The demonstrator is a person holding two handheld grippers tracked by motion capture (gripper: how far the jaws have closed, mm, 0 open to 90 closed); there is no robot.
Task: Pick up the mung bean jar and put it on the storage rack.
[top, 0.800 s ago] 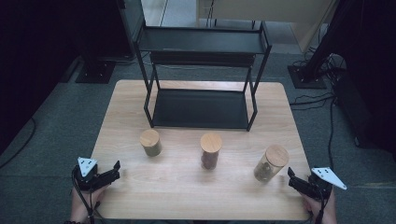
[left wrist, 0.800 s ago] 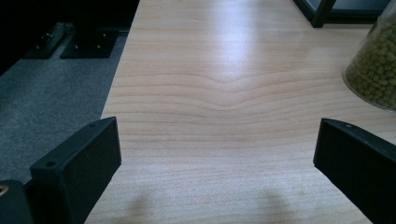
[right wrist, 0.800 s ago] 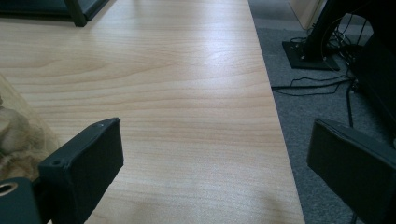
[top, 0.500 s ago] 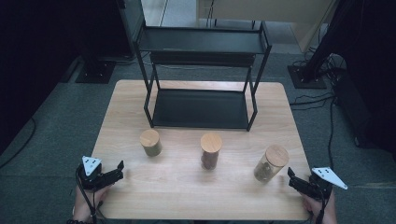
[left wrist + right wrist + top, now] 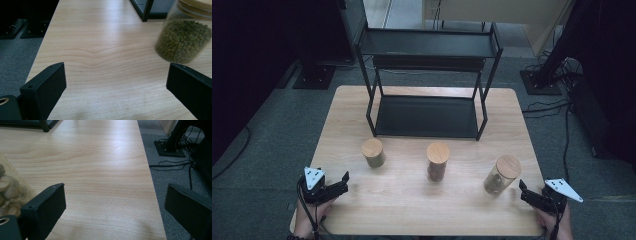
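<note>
The left jar point(image 5: 373, 152), full of green beans, stands upright in front of the rack's point(image 5: 427, 107) left leg. Nothing touches it. The left gripper point(image 5: 345, 182) has crept a little inward over the table's point(image 5: 412, 215) front edge since a moment ago. Its jaws are spread wide with only bare wood between them. In the left gripper view the jar sits ahead and off toward the right jaw, so the gripper is not yet lined up on it. The shift looks like the start of a reach for this jar.

The right jar point(image 5: 502, 174), holding pale chunks, stands farther out from the rack, off its right front corner, and is also untouched. The right gripper point(image 5: 523, 192) has kept its place just beyond that jar, away from the rack. Its jaws are equally wide and empty, and the jar shows at the left edge of the right gripper view. No jar has moved, so the work is barely begun.

A middle jar point(image 5: 438, 161) with dark contents stands in front of the rack's centre, well apart from both neighbours. Both rack shelves look bare. The open wood between each gripper and its jar leaves the approach free. If the jars are meant for the rack, its front legs and upper shelf would probably crowd the way in.
</note>
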